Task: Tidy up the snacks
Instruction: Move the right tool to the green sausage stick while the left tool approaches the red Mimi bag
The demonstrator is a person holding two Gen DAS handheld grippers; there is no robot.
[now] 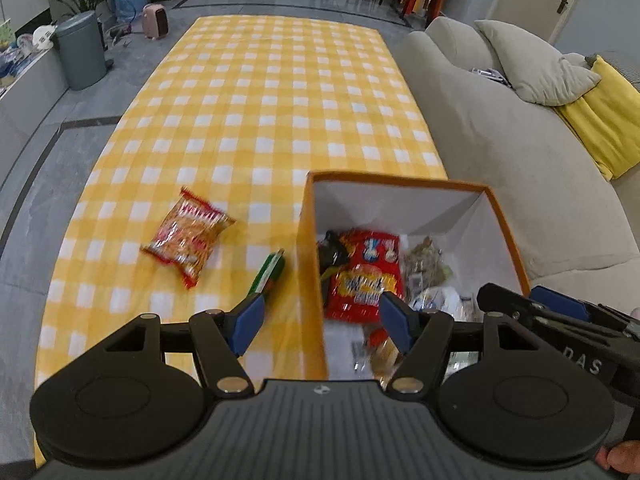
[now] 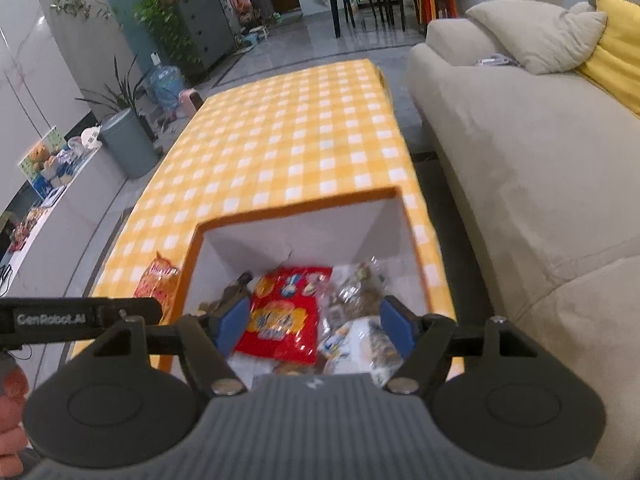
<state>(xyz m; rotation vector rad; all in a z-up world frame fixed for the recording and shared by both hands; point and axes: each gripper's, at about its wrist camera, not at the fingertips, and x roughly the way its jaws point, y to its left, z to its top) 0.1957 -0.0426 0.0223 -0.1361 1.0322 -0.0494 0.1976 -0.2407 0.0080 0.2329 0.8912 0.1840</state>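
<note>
Your right gripper (image 2: 314, 326) hangs wide and empty over the orange box (image 2: 296, 209) holding a red snack bag (image 2: 280, 320); your left gripper (image 1: 322, 322) gapes empty; an orange packet (image 1: 188, 236) lies left.

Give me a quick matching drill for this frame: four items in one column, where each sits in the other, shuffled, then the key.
Items:
1. red snack bag
2. orange noodle packet
3. green stick pack
4. yellow cushion

Places:
A. on the sofa
B. inside the orange box
C. on the checked cloth, right beside the box's left wall
D. on the checked cloth, further left, apart from the box

Pairs: 1-B, 2-D, 3-C, 4-A
</note>
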